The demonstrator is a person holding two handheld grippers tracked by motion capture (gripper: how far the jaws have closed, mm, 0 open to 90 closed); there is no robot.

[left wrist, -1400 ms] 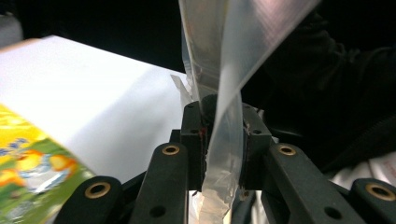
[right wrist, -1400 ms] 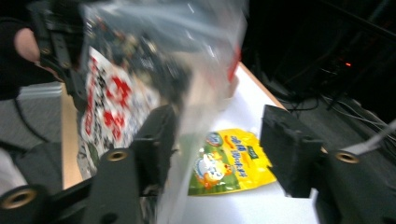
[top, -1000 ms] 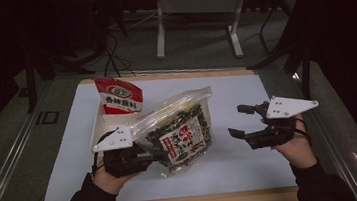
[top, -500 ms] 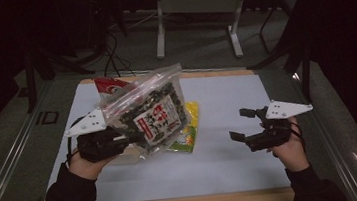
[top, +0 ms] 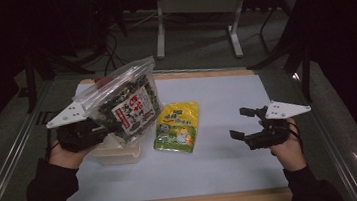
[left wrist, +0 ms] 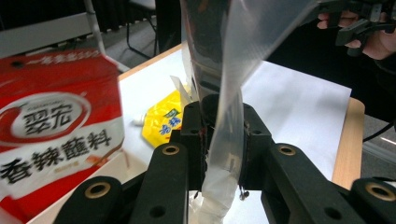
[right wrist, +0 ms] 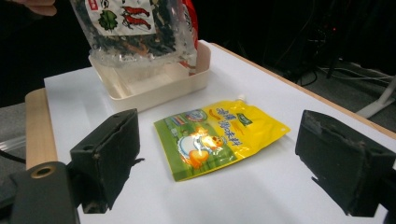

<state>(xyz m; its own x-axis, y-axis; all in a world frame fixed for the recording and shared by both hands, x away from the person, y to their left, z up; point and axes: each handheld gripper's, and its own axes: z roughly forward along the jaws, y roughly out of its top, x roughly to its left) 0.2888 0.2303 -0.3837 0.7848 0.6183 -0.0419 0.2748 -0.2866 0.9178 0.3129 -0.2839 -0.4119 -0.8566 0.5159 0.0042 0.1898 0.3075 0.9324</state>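
The left gripper (top: 100,130) has its jaws pinched on the clear edge of a see-through zip bag of dried seaweed snack (top: 124,102), and the left gripper view shows the film squeezed flat between the two black pads (left wrist: 194,135). The bag hangs in the air over a shallow cream plastic tray (top: 117,154) at the left of the white table (top: 227,105); in the right gripper view its lower end looks to sit just above the tray floor (right wrist: 140,84), though I cannot tell whether it touches. A red sauce pouch (left wrist: 56,126) stands close by on the far side of the tray, seemingly in or against it.

The right gripper (top: 247,123) hovers with its jaws spread wide and nothing between them, having just been opening. A yellow and green snack pouch (right wrist: 219,135) lies flat on the table ahead of it, between the two jaws as that camera looks, and near the tray without touching it.

As I judge it, the work is packing the packets into the tray: the seaweed bag is nearly in but not let go, and the yellow pouch is untouched and left to be picked up.
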